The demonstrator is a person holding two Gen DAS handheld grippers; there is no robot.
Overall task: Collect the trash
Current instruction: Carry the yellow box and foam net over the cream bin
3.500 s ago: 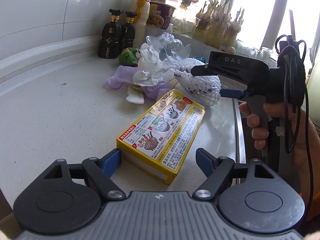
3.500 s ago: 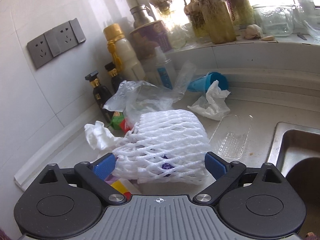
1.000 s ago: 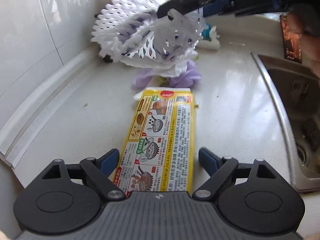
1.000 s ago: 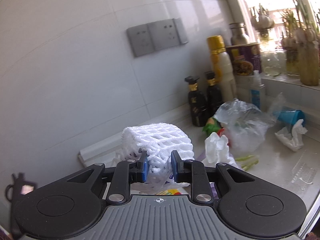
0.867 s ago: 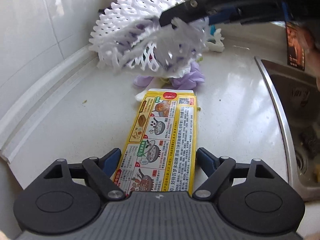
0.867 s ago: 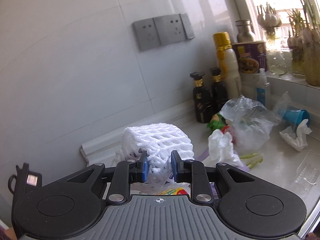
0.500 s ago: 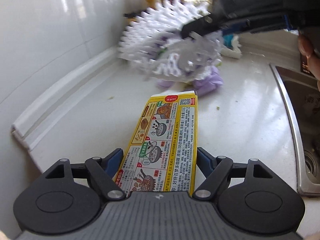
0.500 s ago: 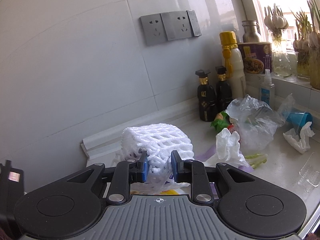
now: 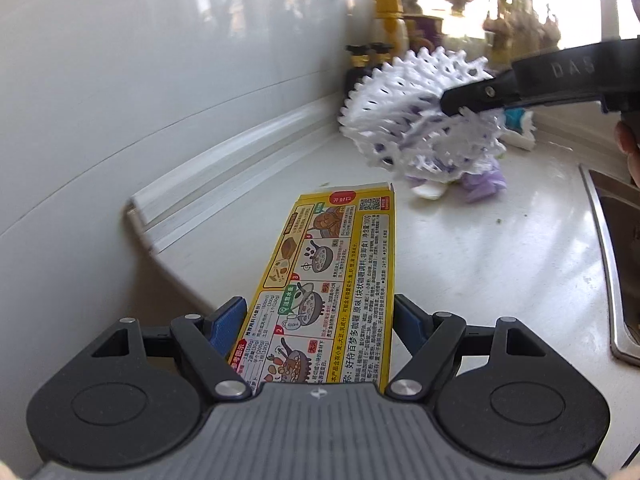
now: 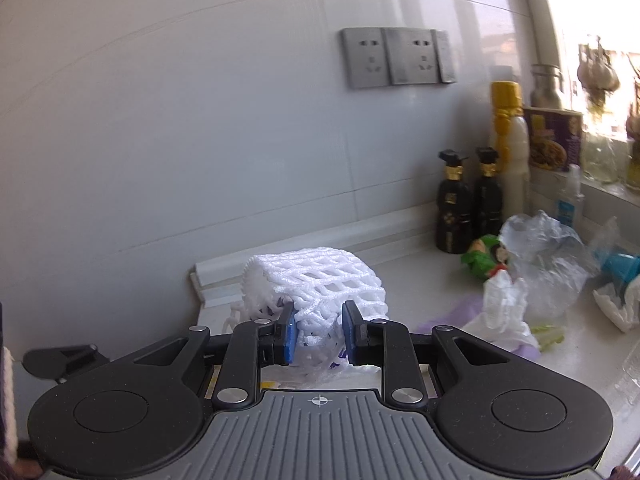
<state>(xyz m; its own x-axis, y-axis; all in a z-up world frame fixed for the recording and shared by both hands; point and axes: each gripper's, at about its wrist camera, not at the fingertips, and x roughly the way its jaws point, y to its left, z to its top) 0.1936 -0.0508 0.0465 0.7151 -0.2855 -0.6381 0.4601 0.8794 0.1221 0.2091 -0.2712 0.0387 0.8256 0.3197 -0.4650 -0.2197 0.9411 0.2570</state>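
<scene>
Your left gripper [image 9: 318, 320] holds the yellow box [image 9: 340, 276] by its long sides, both blue pads pressed flat against the cardboard. The box's far end hangs over the white counter [image 9: 480, 260]. A second ago the box lay flat on that counter with daylight between the pads and its edges; now the counter's near corner shows beneath it and the wall [image 9: 140, 80] fills more of the left view.

Your right gripper [image 10: 318, 336] stands narrow, its pads pinching a fold of the white foam net [image 10: 316, 280], which is carried clear of the counter. That grip matches the one a second ago. Three and a half seconds back, the same jaws stood wide around the net as it rested among the litter.

From the left camera the net [image 9: 416, 120] hangs under the right gripper's black finger [image 9: 480, 96], above a purple glove [image 9: 484, 184] on the counter. The sink [image 9: 612, 240] edges the right of that view.

In the right view, two dark bottles [image 10: 468, 204], a crumpled clear bag [image 10: 540, 256], a white tissue [image 10: 504, 308] and a green wrapper [image 10: 482, 260] sit further along the counter, below the grey wall sockets [image 10: 396, 56], which have slid toward the middle of the view.
</scene>
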